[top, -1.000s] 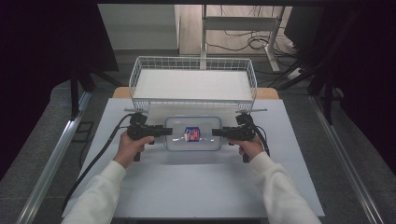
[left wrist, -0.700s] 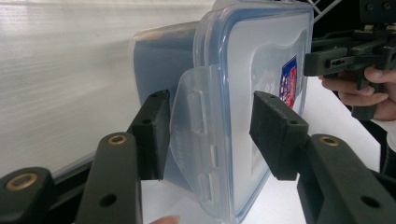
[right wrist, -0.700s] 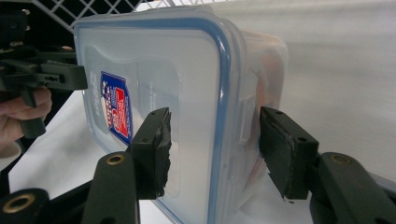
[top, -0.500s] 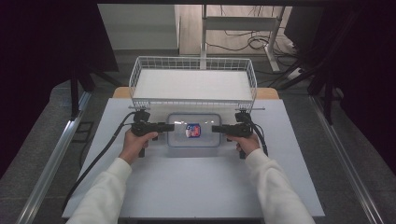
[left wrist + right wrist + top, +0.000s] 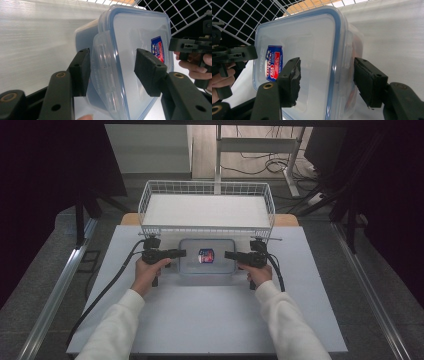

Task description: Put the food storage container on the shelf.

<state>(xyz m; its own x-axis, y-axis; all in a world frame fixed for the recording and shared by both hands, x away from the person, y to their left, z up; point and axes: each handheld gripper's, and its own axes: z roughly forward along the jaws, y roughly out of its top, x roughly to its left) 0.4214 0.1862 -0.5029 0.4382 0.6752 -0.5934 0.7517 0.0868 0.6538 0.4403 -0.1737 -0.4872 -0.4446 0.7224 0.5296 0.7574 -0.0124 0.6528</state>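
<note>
A clear plastic container [image 5: 206,265] with a blue-rimmed snap lid and a red and blue label [image 5: 206,255] lies on the white table, just in front of the wire basket. My left gripper [image 5: 184,253] is at its left end. In the left gripper view the jaws stand open [image 5: 110,72] astride the container's [image 5: 130,37] side clip, one pad over the lid and one beside the wall. My right gripper [image 5: 226,254] is at the opposite end. Its jaws [image 5: 327,80] stand open astride the container's [image 5: 312,37] rim there.
A white wire basket [image 5: 206,227] with a pale liner stands right behind the container at the table's far edge. The white table [image 5: 200,320] stretches wide toward the person. Cables trail from both grippers. Dark floor and metal rails flank the table.
Both hands and the container have shifted a little away from the person, toward the basket. The jaws stay at the container's two ends.
</note>
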